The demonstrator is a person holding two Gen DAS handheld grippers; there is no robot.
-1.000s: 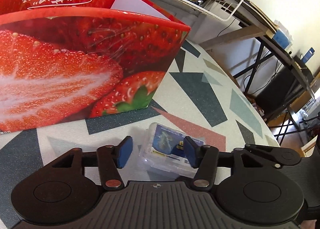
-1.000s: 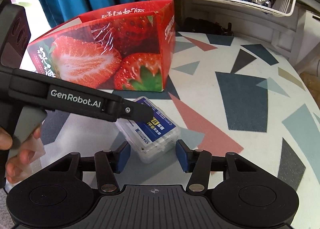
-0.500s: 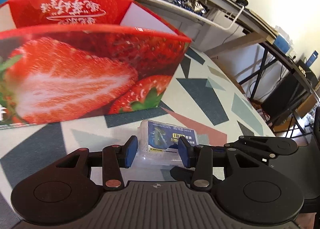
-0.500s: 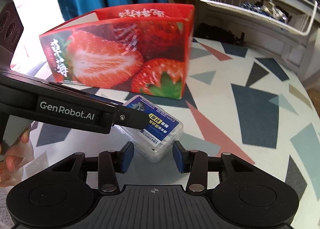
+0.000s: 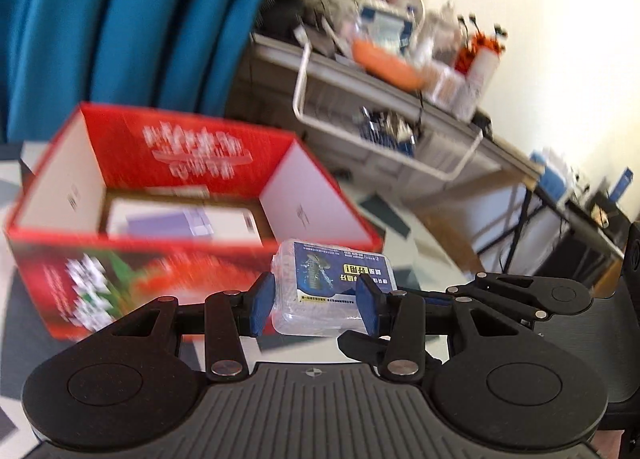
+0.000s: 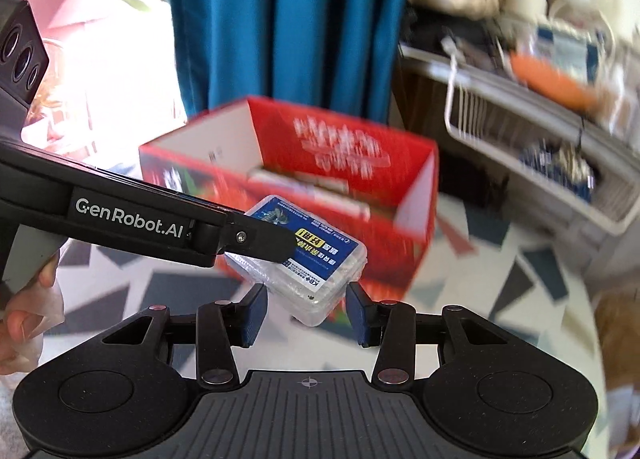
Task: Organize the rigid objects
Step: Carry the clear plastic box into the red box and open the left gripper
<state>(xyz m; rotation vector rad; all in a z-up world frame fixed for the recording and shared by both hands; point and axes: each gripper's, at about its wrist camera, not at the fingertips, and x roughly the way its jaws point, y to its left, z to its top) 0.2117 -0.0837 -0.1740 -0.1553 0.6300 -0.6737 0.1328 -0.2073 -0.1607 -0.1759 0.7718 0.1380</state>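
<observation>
A clear plastic case with a blue label [image 5: 336, 279] hangs in the air just in front of the open red strawberry carton [image 5: 120, 279]. My left gripper [image 5: 314, 309] is shut on it, with a blue pad against each side. In the right wrist view my right gripper [image 6: 306, 313] is shut on the near corner of the same case [image 6: 316, 255]. The left gripper's black finger [image 6: 272, 243] lies across the label. The carton [image 6: 360, 155] stands behind and below, and a flat white and purple box [image 5: 180, 221] lies inside it.
The patterned tabletop [image 6: 500, 299] spreads below. A white wire basket [image 5: 384, 139] hangs off a cluttered desk at the back right. A blue curtain [image 6: 280, 19] hangs behind the carton. A person's hand [image 6: 24, 319] holds the left gripper's handle.
Both grippers closed on the plastic case and lifted it off the table. The views now look down into the carton's open top, and the background is blurred by motion.
</observation>
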